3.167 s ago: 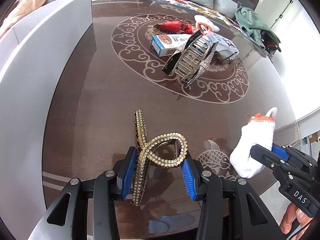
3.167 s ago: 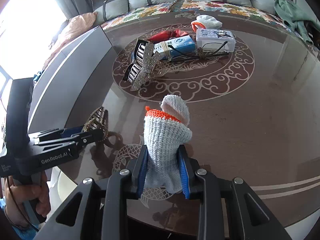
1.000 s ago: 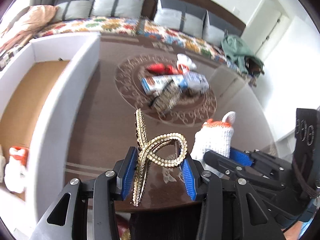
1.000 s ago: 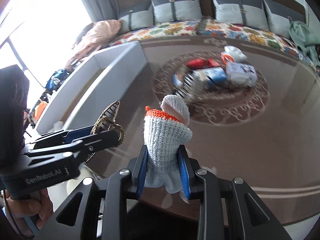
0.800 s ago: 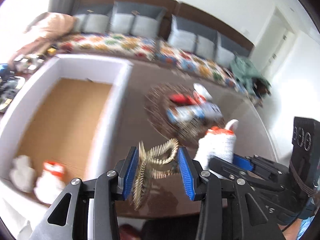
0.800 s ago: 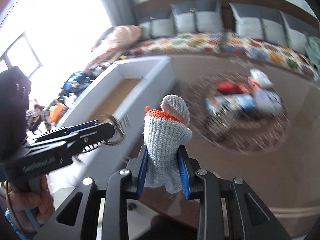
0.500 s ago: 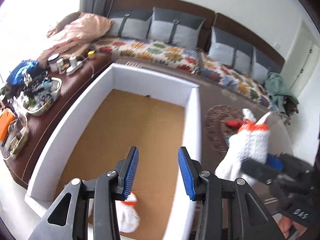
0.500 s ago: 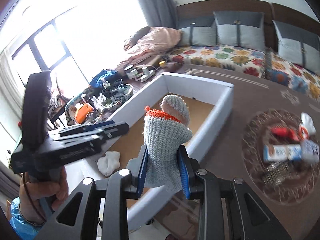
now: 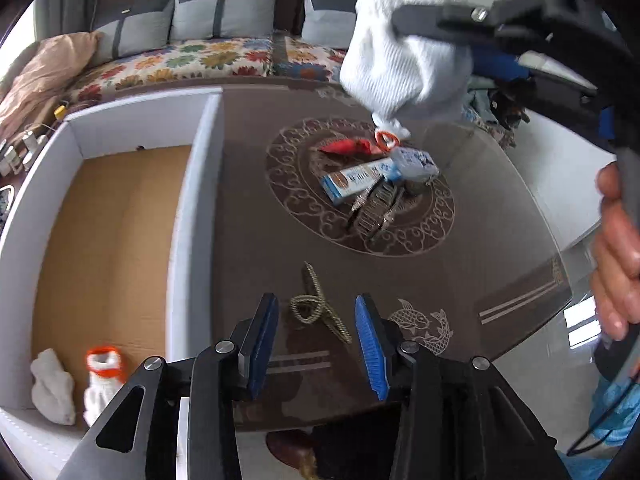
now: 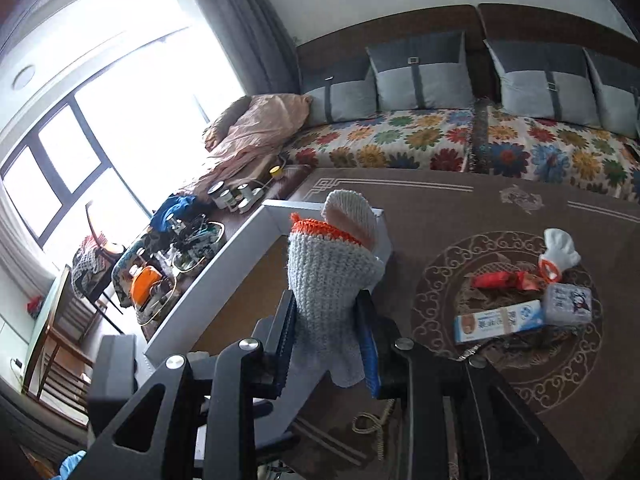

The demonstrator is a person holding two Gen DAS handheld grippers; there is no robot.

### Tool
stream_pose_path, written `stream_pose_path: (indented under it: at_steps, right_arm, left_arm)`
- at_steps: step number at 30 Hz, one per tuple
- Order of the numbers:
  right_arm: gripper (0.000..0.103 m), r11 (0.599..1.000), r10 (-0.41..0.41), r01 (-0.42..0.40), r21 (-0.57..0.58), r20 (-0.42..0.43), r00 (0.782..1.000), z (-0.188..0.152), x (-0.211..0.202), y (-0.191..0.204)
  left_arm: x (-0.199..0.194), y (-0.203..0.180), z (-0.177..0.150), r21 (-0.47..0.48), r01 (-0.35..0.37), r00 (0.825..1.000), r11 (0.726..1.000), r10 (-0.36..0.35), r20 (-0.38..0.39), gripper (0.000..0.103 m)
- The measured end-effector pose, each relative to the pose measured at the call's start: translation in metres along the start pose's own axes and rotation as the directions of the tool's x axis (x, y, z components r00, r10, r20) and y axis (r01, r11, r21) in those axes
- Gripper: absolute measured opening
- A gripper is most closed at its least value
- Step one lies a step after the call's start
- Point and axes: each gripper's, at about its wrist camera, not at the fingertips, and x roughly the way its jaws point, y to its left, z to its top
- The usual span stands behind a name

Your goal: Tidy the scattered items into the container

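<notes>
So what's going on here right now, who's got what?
A person is tidying items from a brown table into a white box. The right tongs are shut on a knit glove, held in the air. The left tongs are open and empty; a gold hair clip lies on the table below them, outside the box. Two gloves already lie in the box. A toothpaste box, a dark hair claw and other bits remain at the table's centre.

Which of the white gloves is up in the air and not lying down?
The white knitted glove with the orange cuff, pinched in the right gripper. One like it lies in the white box, beside a plain white one; another lies on the brown table.
</notes>
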Motion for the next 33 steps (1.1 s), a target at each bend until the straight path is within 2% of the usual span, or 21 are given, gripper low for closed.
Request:
stream_pose_path:
  at_steps: [5,8,10,12,13,16,19,20,21,28,33]
  right_arm:
    - [0.03,0.998,-0.02,0.02,0.064,-0.011,1.0,-0.023,-0.026,-0.042]
    - [0.03,0.995,-0.012,0.013,0.095,-0.013,1.0,-0.04,-0.033,-0.055]
    - [0.03,0.993,-0.001,0.002,0.116,-0.012,1.0,-0.048,-0.034,-0.06]
    - [0.03,0.991,0.011,-0.009,0.135,-0.011,1.0,-0.056,-0.035,-0.066]
    - [0.03,0.989,0.016,-0.015,0.144,-0.011,1.0,-0.059,-0.036,-0.068]
    - [0.03,0.986,0.027,-0.025,0.164,-0.013,1.0,-0.068,-0.038,-0.077]
    - [0.03,0.983,0.031,-0.029,0.183,-0.012,0.999,-0.074,-0.041,-0.086]
    - [0.03,0.982,0.029,-0.026,0.186,-0.011,1.0,-0.074,-0.042,-0.089]
    - [0.03,0.982,0.026,-0.024,0.189,-0.009,1.0,-0.075,-0.043,-0.091]
    - [0.03,0.984,-0.015,0.016,0.18,-0.006,1.0,-0.081,-0.05,-0.097]
    - [0.03,0.979,-0.033,0.047,0.197,-0.072,0.997,-0.103,-0.034,-0.102]
  left_arm:
    - [0.077,-0.006,-0.003,-0.036,-0.08,0.99,0.996,0.075,-0.117,0.041]
    - [0.1,-0.002,-0.008,-0.072,-0.12,0.981,0.99,0.107,-0.164,0.041]
    - [0.108,-0.003,-0.01,-0.08,-0.123,0.978,0.989,0.107,-0.178,0.047]
    - [0.113,-0.008,-0.01,-0.073,-0.137,0.975,0.988,0.121,-0.186,0.067]
    - [0.115,-0.012,-0.009,-0.065,-0.145,0.974,0.987,0.131,-0.186,0.068]
    - [0.122,-0.017,-0.006,-0.061,-0.153,0.972,0.986,0.139,-0.189,0.068]
    - [0.134,-0.011,-0.008,-0.096,-0.138,0.969,0.986,0.114,-0.218,0.065]
    - [0.134,-0.011,-0.008,-0.1,-0.141,0.969,0.985,0.116,-0.22,0.059]
    - [0.135,-0.01,-0.008,-0.104,-0.143,0.968,0.984,0.118,-0.221,0.048]
    - [0.108,-0.012,-0.007,-0.142,-0.08,0.985,0.987,0.057,-0.161,0.045]
    - [0.084,-0.015,-0.003,-0.157,-0.045,0.994,0.987,0.029,-0.106,0.045]
